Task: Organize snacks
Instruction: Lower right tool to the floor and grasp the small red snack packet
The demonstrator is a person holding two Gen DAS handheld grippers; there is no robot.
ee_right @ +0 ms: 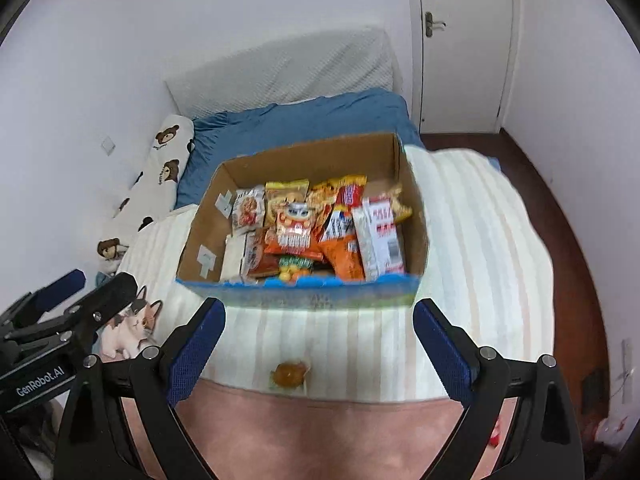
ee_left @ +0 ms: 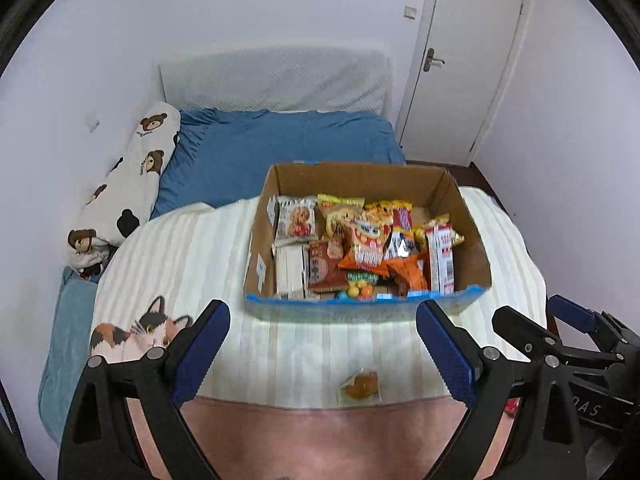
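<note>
Left gripper (ee_left: 322, 356) spread, empty, tilted down | right gripper (ee_right: 320, 354) likewise | snack box (ee_left: 474, 236) ahead

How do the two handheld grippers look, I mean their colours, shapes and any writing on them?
The left gripper and the right gripper look alike: black angular plastic frames with triangular cut-outs, silver round screws at the joints, and two long fingers lined with textured blue pads. In the right wrist view, the left gripper's black body carries white lettering "GenRobot.AI". No cables or sleeves are visible.
</note>
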